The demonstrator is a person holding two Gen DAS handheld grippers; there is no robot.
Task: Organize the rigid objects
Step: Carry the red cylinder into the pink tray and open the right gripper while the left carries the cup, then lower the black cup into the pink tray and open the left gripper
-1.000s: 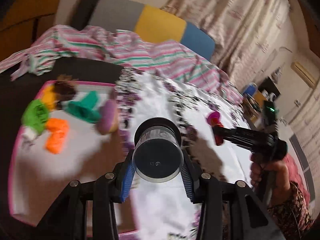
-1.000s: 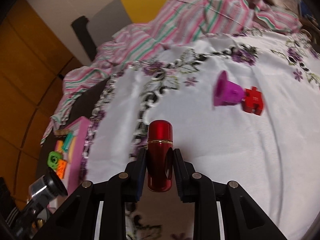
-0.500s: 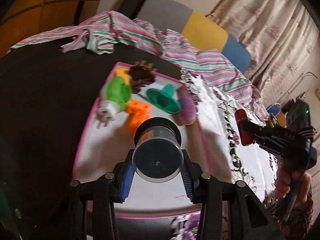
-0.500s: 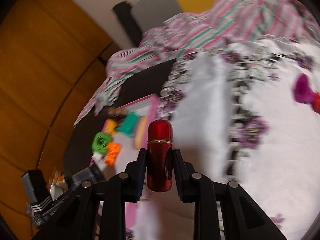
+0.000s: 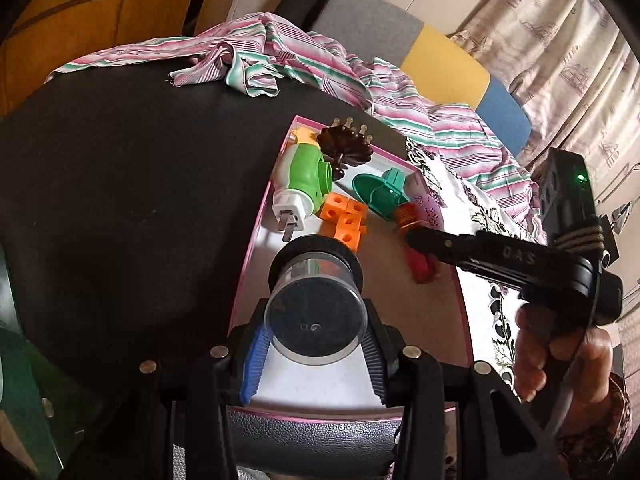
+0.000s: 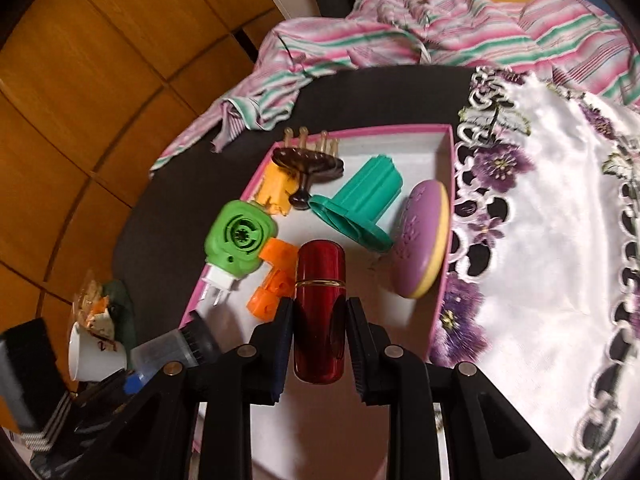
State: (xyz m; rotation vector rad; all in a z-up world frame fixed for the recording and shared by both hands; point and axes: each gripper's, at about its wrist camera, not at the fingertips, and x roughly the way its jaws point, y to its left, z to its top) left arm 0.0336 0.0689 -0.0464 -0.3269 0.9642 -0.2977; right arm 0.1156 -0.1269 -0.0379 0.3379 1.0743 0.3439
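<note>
Glossy red metal cylinder with gold band point(image 6: 319, 312) clamped in right gripper point(image 6: 320, 330), over pink-rimmed shallow tray point(image 6: 444, 216). Left gripper point(image 5: 316, 354) clenched on clear plastic jar with black lid point(image 5: 316, 304), above tray's near end. Tray sits on dark round table point(image 5: 120, 200), beside white embroidered cloth point(image 6: 560, 240). Striped fabric point(image 5: 280, 64) beyond; wood panelling point(image 6: 80, 80) behind. Jar contents unclear, possibly dark.

Apparently "OAS" on the right gripper point(image 5: 416, 246) body.
</note>
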